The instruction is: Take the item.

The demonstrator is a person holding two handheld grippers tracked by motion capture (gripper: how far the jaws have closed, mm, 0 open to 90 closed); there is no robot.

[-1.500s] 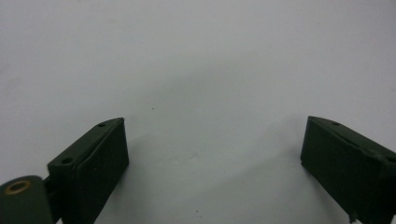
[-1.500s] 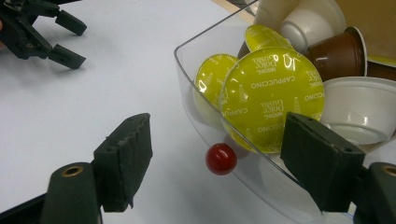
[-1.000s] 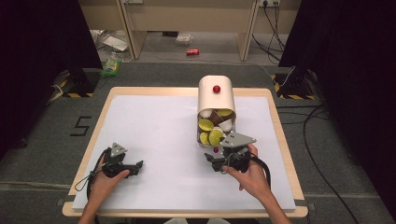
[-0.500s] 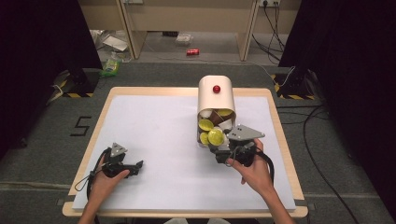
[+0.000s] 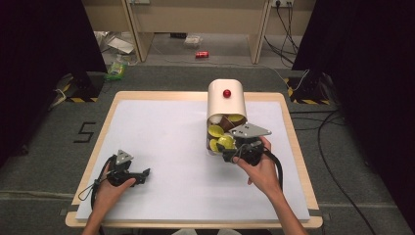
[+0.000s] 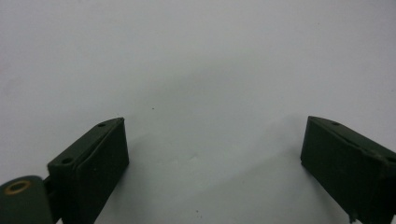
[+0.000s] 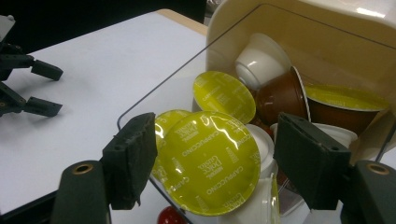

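Right claw (image 7: 212,163), spread, framed a yellow-lidded capsule (image 7: 208,161) at the dispenser (image 5: 226,100) mouth, frame centre; closing seemed next. Left claw (image 6: 212,158) lay spread.

From the high view I get even overhead light on the white surface (image 5: 171,147), bright against the black curtains at both sides, with soft shadows beside the hands. My left gripper view is washed pale grey and soft, a faint shadow lying between the left tongs (image 6: 212,154). In my right gripper view the yellow capsule lid (image 7: 210,158) catches white glare, the near tongs (image 7: 217,163) blur, and the white container (image 7: 327,28) shines at top right.
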